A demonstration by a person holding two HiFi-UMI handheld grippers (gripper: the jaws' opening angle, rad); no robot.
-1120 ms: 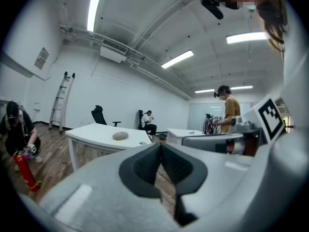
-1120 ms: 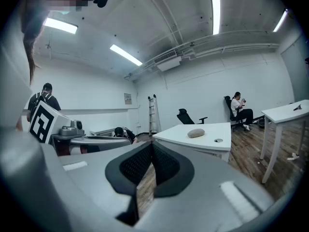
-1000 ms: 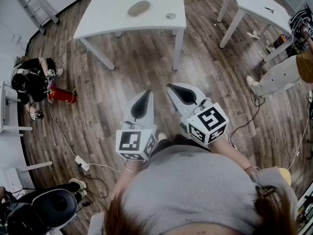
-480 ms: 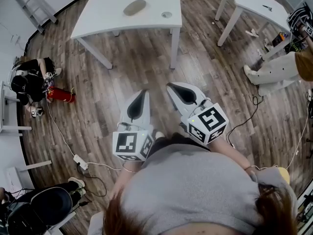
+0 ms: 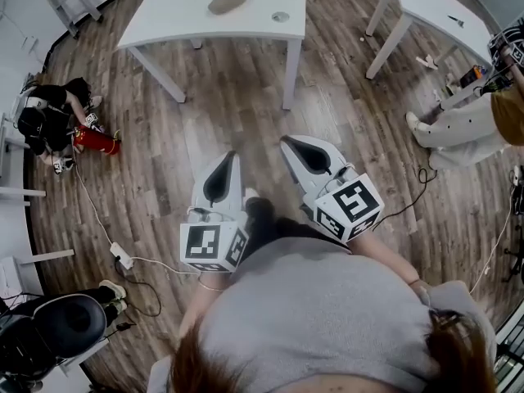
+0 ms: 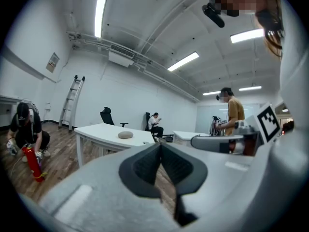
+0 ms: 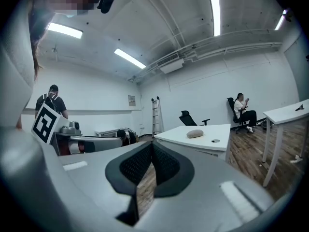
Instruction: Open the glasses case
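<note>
The glasses case (image 5: 228,1) is a grey-brown oval pod lying on the white table (image 5: 180,23), far ahead of both grippers. It also shows small in the left gripper view (image 6: 125,135) and the right gripper view (image 7: 195,133). My left gripper (image 5: 231,155) is held over the wood floor, shut and empty, and points toward the table. My right gripper (image 5: 286,142) is beside it, also shut with nothing between its pads. In their own views the left gripper (image 6: 161,144) and the right gripper (image 7: 152,143) each have their black pads pressed together.
A small round object (image 5: 281,16) lies on the table near the case. A second white table (image 5: 426,2) stands at the right, with a seated person (image 5: 463,129) by it. At the left a crouching person (image 5: 45,125) handles a red extinguisher (image 5: 97,142). A power strip (image 5: 121,256) and cables lie on the floor.
The table and case sit slightly higher in the head view, and the floor has slid past under the grippers. The left gripper has drifted down and left in the picture. Both jaws stay shut.
</note>
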